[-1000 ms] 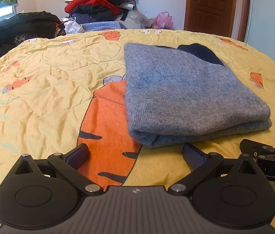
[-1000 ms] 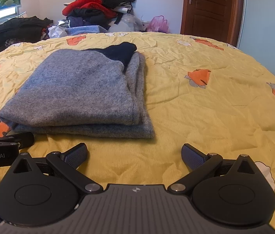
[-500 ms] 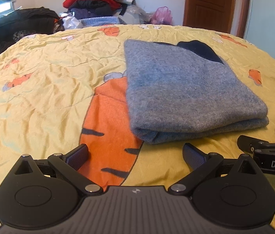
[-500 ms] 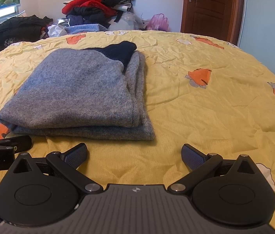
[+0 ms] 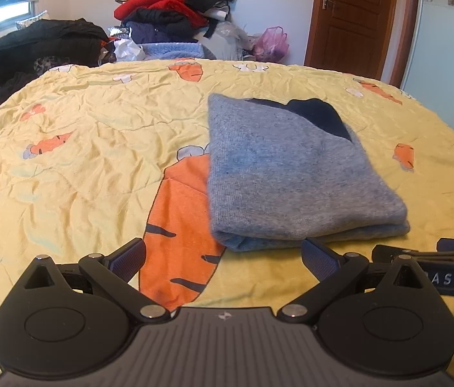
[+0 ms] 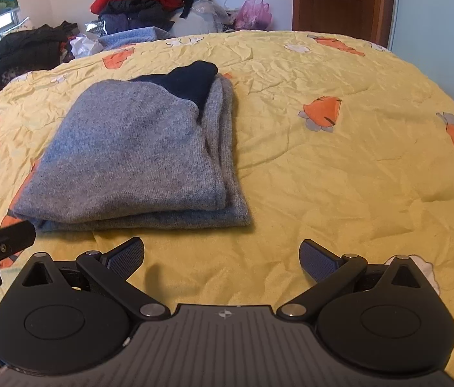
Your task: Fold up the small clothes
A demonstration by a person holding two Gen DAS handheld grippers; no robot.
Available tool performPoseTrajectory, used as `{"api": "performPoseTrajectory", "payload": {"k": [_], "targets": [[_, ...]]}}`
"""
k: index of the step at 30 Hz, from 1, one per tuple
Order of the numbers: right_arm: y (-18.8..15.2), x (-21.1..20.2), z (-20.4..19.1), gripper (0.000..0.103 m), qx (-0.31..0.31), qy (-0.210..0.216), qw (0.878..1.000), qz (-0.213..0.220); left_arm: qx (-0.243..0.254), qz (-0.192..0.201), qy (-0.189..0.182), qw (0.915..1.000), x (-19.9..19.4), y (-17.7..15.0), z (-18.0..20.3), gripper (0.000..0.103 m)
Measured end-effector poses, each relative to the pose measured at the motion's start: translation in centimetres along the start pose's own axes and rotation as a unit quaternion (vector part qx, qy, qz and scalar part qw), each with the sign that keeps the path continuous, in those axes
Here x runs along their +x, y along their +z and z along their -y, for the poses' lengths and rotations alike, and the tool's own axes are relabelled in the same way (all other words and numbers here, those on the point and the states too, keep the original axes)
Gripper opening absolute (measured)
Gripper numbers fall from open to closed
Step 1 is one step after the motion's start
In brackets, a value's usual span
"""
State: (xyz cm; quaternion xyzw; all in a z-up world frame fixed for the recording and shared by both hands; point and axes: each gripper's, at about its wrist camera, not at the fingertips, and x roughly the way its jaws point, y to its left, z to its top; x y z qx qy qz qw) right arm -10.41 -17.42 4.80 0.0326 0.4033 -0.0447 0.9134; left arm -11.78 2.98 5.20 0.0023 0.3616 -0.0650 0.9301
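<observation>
A grey knit garment [image 5: 288, 174] with a dark navy part at its far end lies folded into a flat rectangle on the yellow carrot-print bedspread [image 5: 82, 148]. It also shows in the right wrist view [image 6: 136, 161]. My left gripper [image 5: 223, 259] is open and empty, just short of the fold's near edge. My right gripper [image 6: 222, 256] is open and empty, near the garment's near right corner, over bare bedspread [image 6: 340, 177]. Each gripper's tip shows at the edge of the other's view.
A heap of red, black and blue clothes [image 5: 169, 16] is piled beyond the bed's far edge. Dark clothing [image 5: 33, 48] lies at the far left. A brown door [image 5: 352, 16] and a pink bag [image 5: 272, 43] stand at the back right.
Both grippers have risen and pulled back slightly from the folded garment, which now looks smaller and farther. The garment itself has not moved. Both grippers stay open.
</observation>
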Motion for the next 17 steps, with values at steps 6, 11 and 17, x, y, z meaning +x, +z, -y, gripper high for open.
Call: {"api": "performPoseTrajectory", "payload": {"k": [6, 11, 17], "targets": [[0.1, -0.8, 0.0, 0.103, 0.001, 0.006, 1.0, 0.002, -0.006, 0.005, 0.001, 1.0, -0.8, 0.3, 0.1, 0.103], [0.2, -1.6, -0.4, 0.102, -0.007, 0.011, 1.0, 0.009, -0.013, 0.024, 0.013, 0.9995, -1.8, 0.3, 0.1, 0.103], [0.7, -1.9, -0.5, 0.103, 0.001, 0.025, 1.0, 0.01, -0.008, -0.012, -0.024, 0.9996, -1.4, 0.6, 0.1, 0.103]]}}
